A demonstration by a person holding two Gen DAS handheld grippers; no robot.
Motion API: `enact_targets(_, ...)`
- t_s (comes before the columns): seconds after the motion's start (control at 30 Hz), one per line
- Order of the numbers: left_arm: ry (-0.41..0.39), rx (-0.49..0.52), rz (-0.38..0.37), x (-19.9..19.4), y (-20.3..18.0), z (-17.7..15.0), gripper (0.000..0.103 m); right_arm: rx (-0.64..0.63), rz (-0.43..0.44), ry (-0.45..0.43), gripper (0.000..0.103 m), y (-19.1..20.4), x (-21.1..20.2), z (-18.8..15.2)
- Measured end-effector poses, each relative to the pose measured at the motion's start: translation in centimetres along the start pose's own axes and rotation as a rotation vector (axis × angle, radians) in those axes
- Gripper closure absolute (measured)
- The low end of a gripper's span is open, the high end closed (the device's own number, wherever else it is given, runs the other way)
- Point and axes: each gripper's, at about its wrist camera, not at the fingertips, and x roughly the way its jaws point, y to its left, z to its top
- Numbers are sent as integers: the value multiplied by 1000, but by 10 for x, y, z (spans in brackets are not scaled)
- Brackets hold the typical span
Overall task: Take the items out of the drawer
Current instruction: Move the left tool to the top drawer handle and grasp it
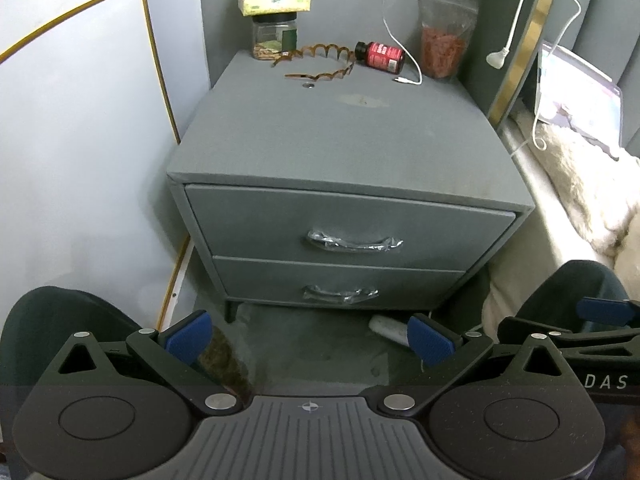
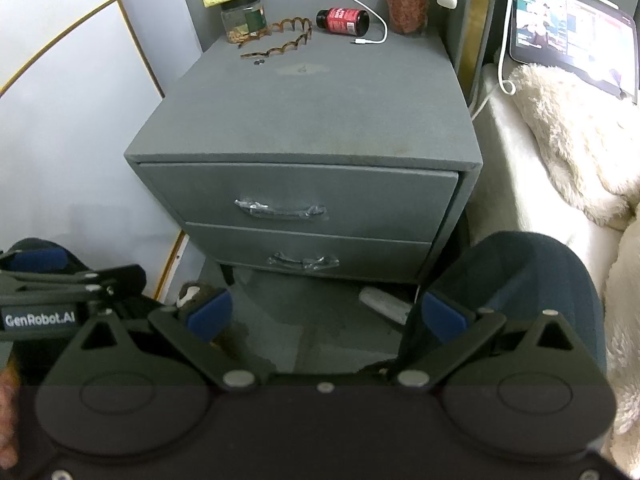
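Nightstand (image 1: pixel 340 136): matt grey, cloth-like covering, faintly stained on top. Drawer handles (image 1: pixel 354 241): metal, wrapped in crinkled clear plastic film. Jar (image 1: pixel 275 38): clear, glossy, dark lid. Bottle (image 1: pixel 380 56): glossy dark plastic, red label. Blanket (image 2: pixel 572 128): cream, fluffy, rough pile. Gripper pads (image 1: pixel 190 338): matt blue; linkages matt black plastic.
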Motion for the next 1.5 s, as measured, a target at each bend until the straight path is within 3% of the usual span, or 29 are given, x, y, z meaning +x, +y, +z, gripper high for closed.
enact_targets(0.27, -94, 47, 57, 3, -18, -1, 0, -230, 122, -57, 0, -18, 11, 14)
enact_targets(0.37, -96, 83, 82, 9, -29, 3, 0, -177, 126, -15, 0, -32, 14, 24)
enact_targets(0.5, -69, 56, 55, 16, -33, 13, 0, -32, 137, 82, 0, -50, 21, 35)
enact_targets(0.97, -33, 134, 49, 40, -60, 29, 0, -27, 131, 53, 0, -77, 25, 32)
enact_targets(1.2, -63, 181, 62, 52, -67, 31, 0, -42, 127, 49, 0, -84, 30, 32)
enact_targets(1.5, -127, 211, -96, 76, -54, 35, 0, -36, 140, 53, 0, -89, 35, 33)
